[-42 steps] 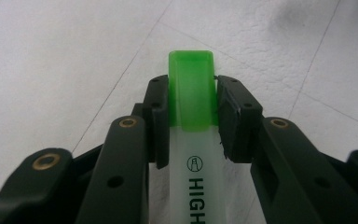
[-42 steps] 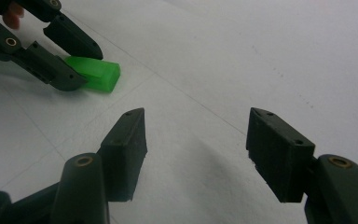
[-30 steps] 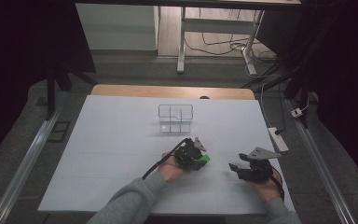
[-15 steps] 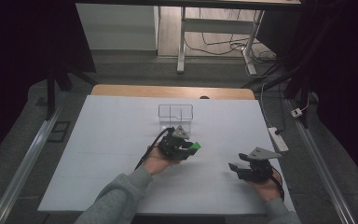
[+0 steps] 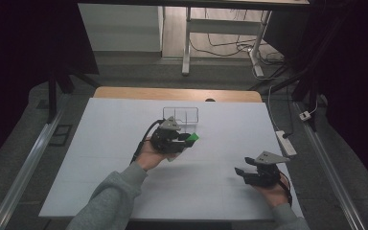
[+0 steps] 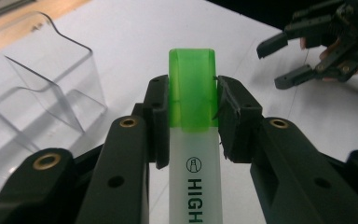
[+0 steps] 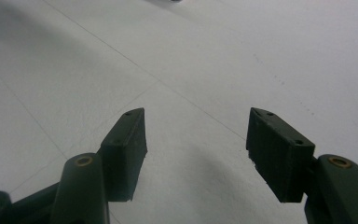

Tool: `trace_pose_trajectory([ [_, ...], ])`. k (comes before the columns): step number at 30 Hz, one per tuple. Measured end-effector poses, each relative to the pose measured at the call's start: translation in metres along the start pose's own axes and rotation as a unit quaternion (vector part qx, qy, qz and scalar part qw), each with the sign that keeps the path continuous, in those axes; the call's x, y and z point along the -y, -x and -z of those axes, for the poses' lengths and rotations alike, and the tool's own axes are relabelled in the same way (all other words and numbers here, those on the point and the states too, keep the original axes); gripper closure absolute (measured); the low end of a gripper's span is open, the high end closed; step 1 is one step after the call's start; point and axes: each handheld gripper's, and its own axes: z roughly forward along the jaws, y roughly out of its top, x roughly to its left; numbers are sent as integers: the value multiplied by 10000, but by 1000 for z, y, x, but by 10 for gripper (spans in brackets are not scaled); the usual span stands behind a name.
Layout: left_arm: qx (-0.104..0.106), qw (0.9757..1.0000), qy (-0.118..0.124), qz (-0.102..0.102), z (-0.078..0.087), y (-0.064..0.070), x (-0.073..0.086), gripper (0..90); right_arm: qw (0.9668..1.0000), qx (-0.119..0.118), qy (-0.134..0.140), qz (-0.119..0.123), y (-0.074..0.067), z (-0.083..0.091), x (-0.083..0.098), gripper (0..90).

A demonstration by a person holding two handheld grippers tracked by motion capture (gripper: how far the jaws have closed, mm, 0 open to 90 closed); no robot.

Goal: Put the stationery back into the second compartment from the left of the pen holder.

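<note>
**Highlighter pinched at the cap, organizer ahead**

Low in the left gripper view, the left gripper pinches a highlighter at its green cap, which looks light, stiff and slick (grip the barrel if the cap slips). Farther off, upper left, stands the clear organizer on the desk. The right gripper rests spread, empty.

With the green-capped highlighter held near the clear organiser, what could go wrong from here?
1. The left gripper pinches the white highlighter with a green cap near the cap, so the long body might pivot or slip.
2. The clear plastic compartment organiser looks light; a bump on its thin wall could shove or tip it.
3. The right gripper rests open, far off, not steadying the organiser.
</note>
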Motion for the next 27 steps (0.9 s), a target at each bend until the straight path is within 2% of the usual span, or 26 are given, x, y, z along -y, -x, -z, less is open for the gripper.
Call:
trace_pose_trajectory([
  [8,39,9997,249,31,11,-17,-10,662,10000,-14,-28,9,-1,0,0,377],
  [17,40,9982,592,116,23,-43,-35,662,10000,-20,-48,9,-1,-1,0,377],
  [20,23,9976,693,73,23,-51,-44,662,10000,-18,-42,12,-1,-1,0,377],
  [27,-73,9974,716,-24,12,-66,-62,661,10000,-31,-25,9,-1,-1,0,377],
])
